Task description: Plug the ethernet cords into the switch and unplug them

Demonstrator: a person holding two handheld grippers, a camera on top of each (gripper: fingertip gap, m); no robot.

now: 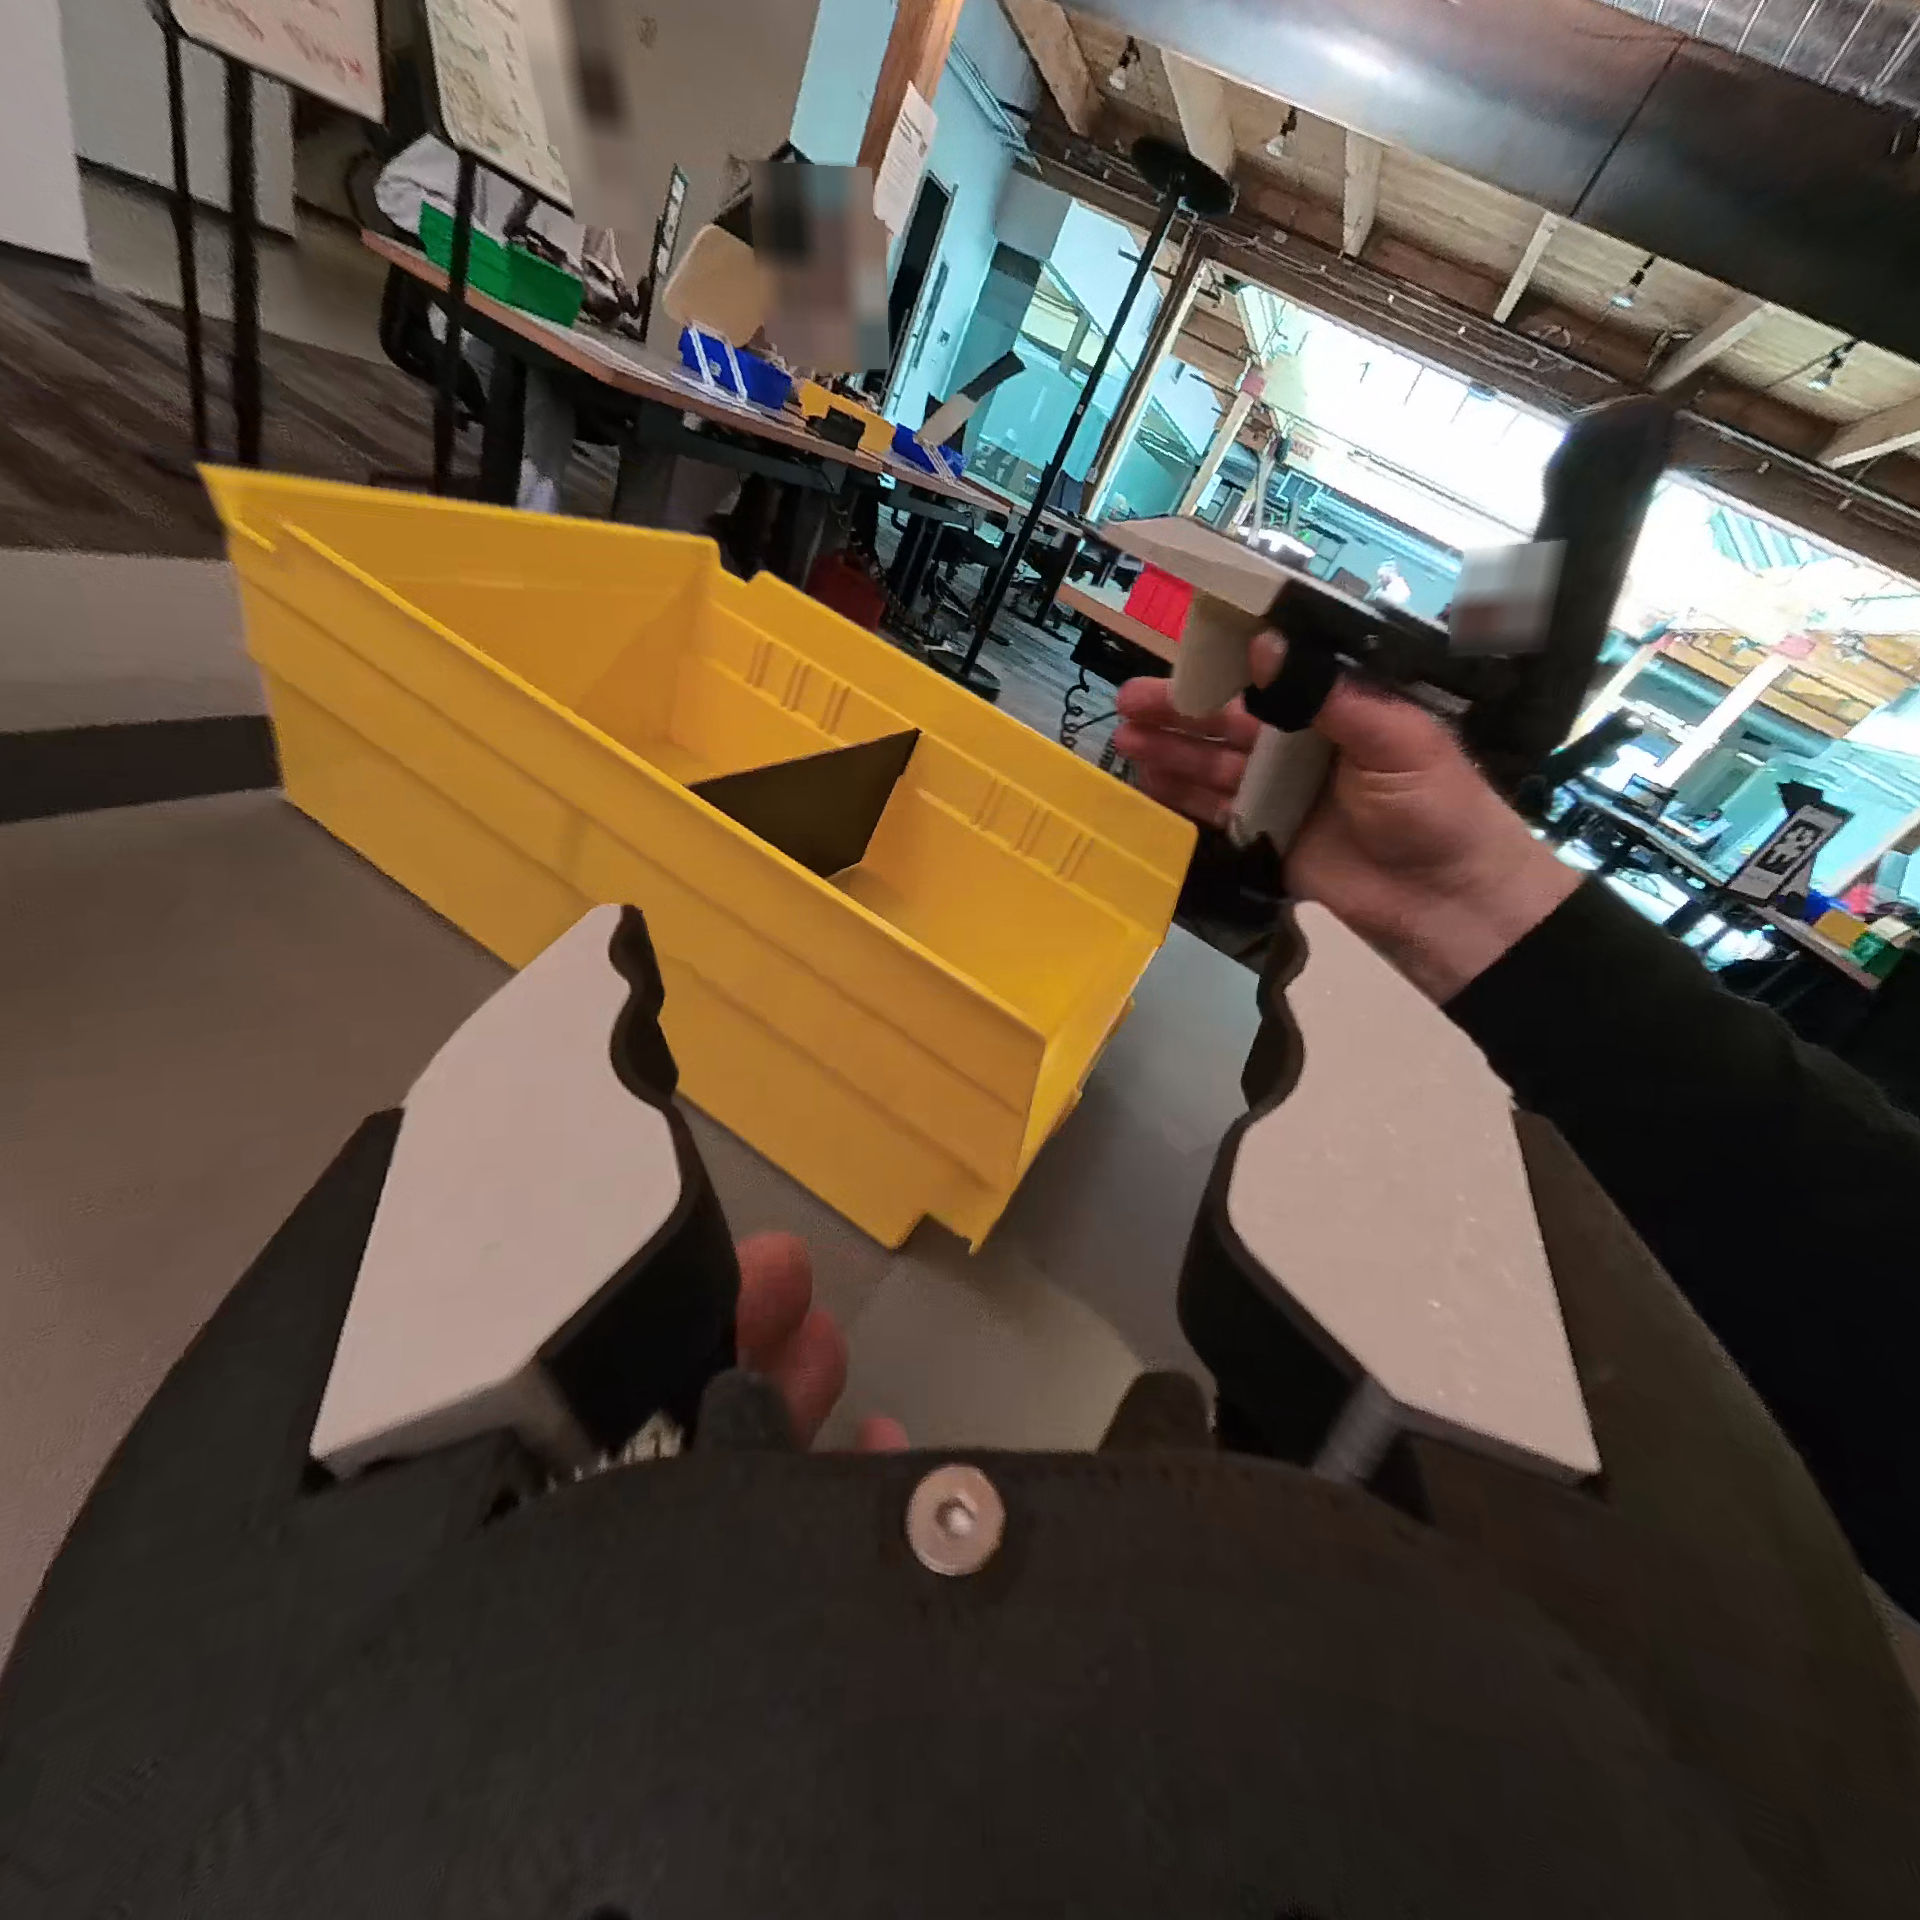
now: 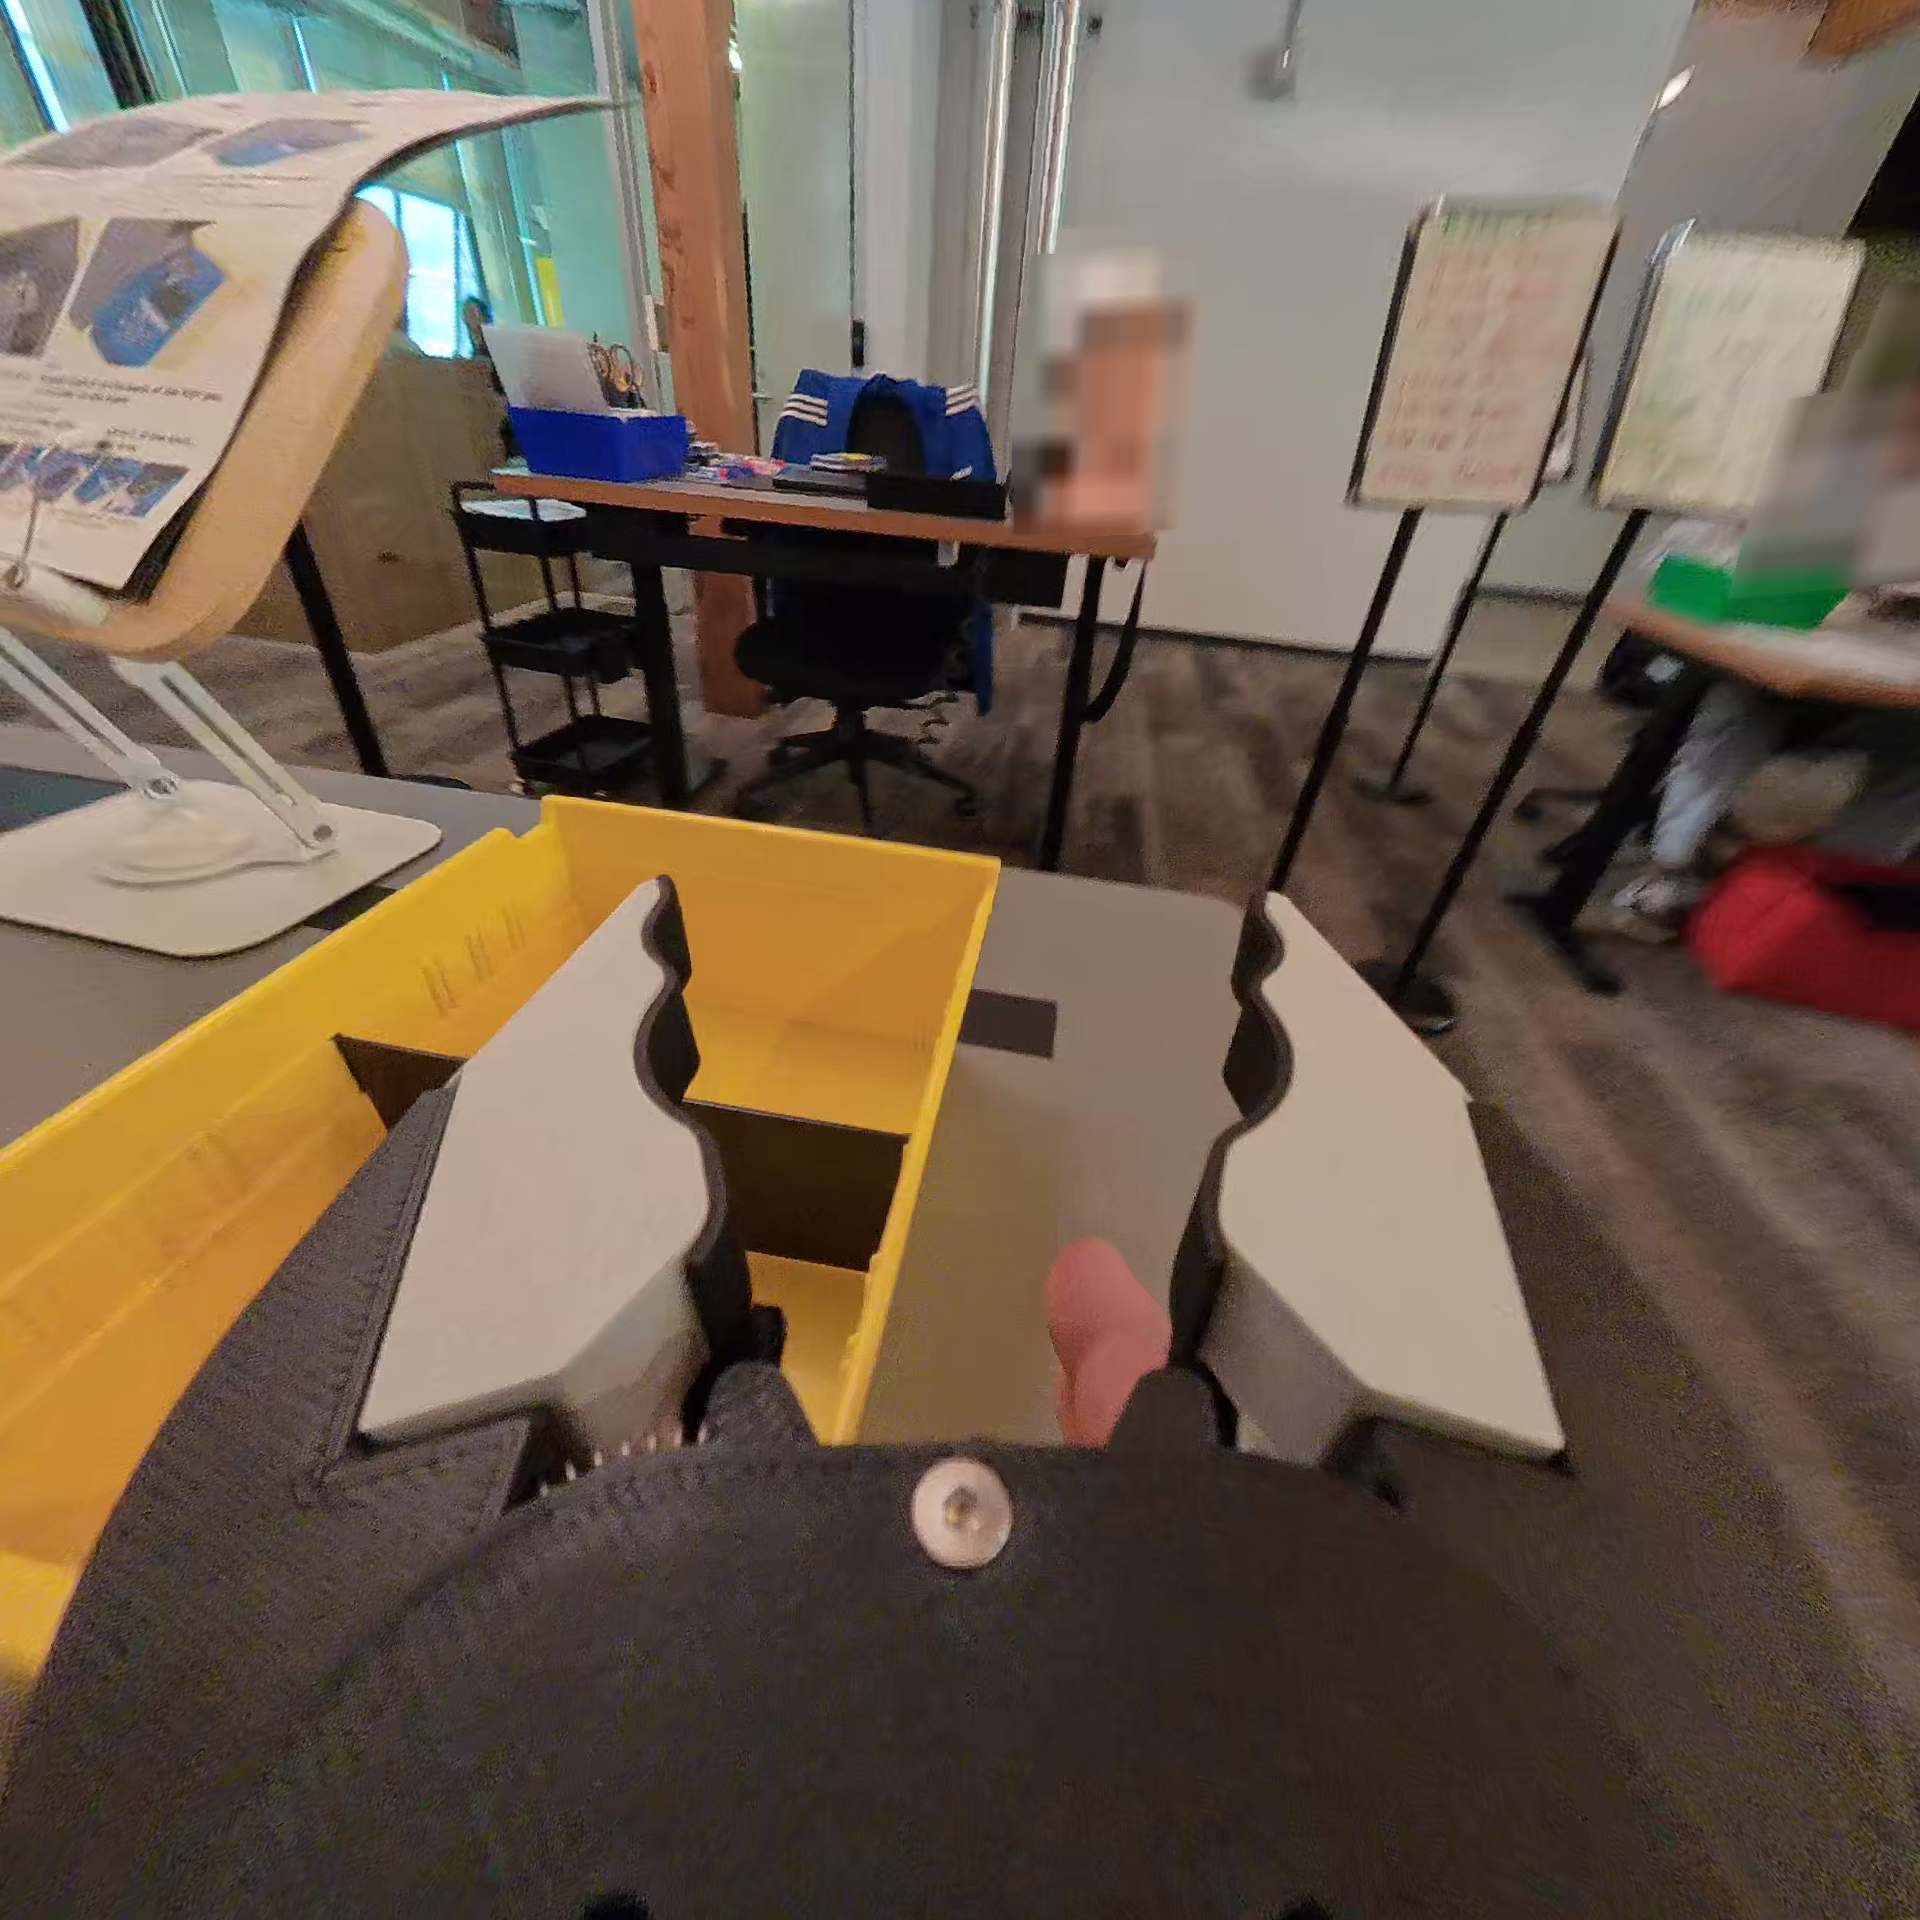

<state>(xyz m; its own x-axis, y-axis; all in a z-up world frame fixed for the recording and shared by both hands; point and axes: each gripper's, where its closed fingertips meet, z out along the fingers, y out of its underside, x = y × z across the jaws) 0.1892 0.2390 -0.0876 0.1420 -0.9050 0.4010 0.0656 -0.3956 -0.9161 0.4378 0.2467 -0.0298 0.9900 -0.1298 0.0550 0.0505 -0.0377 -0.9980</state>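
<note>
No switch or ethernet cord shows in either view. My left gripper [image 1: 961, 925] is open and empty, held above the grey table [image 1: 208, 1039] just in front of a yellow bin [image 1: 644, 727]. The bin has a black divider [image 1: 821, 795], and the parts of its inside that I see are bare. My right gripper [image 2: 961, 899] is open and empty, held over the bin's right end [image 2: 831, 935] and its divider [image 2: 800, 1174]. In the left wrist view the right gripper [image 1: 1247, 665] shows at the upper right, held in a hand beyond the bin.
A paper on a tilted wooden stand [image 2: 208, 416] with a white base stands on the table at the left. A black patch [image 2: 1008, 1023] lies on the table [image 2: 1122, 956] beside the bin. The table edge is just beyond, then sign stands [image 2: 1475, 364], desks and a chair.
</note>
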